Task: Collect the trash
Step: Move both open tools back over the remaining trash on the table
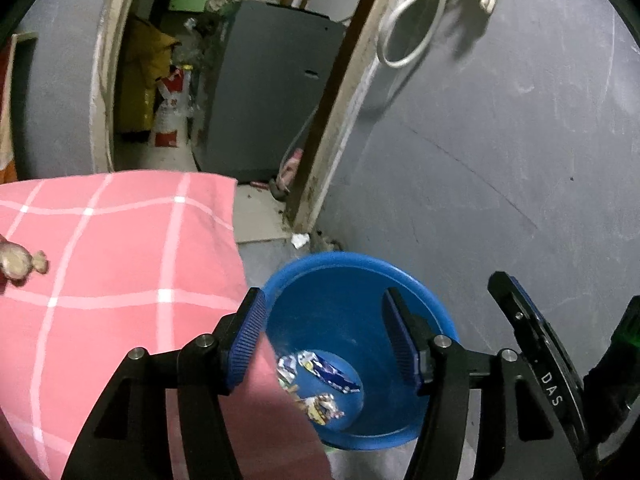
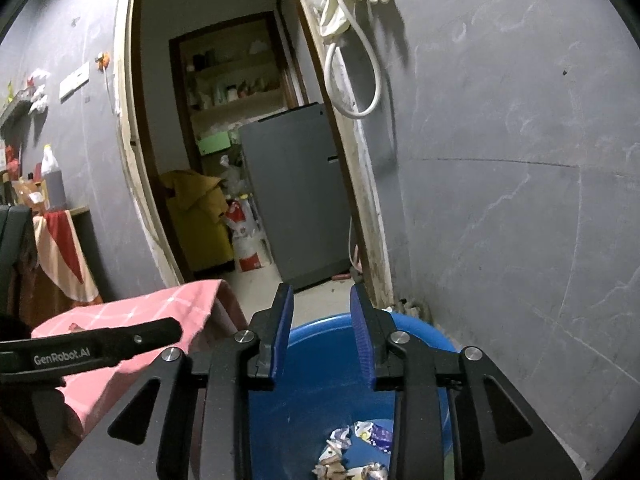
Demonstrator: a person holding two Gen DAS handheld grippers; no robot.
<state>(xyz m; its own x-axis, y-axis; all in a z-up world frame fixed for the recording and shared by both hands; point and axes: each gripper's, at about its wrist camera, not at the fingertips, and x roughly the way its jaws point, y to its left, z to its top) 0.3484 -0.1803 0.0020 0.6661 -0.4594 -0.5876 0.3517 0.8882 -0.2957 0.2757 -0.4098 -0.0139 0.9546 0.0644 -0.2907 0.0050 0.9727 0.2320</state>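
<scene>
Left gripper (image 1: 324, 336) and right gripper (image 2: 322, 336) – jaws parted, nothing between them – hang over the blue bucket (image 1: 348, 276). Crumpled wrappers (image 1: 316, 380) lie at its bottom, partly hidden by the pink checked cloth (image 1: 120, 264).

"GenRobot.AI" on left gripper (image 2: 92, 350), "DAS" on right gripper (image 1: 550, 388)

Plastic, cloth and painted plaster

The blue bin (image 1: 400, 276) is smooth, glossy plastic; the wrappers (image 1: 320, 380) in it are crinkled, shiny foil. The pink checked cloth (image 1: 120, 260) looks soft and matt. Each claw, left (image 1: 324, 336) and right (image 2: 322, 334), has matt black arms, ribbed blue pads (image 1: 248, 340) and bright metal pins. The grey wall (image 2: 500, 200) is matt and scuffed.
</scene>
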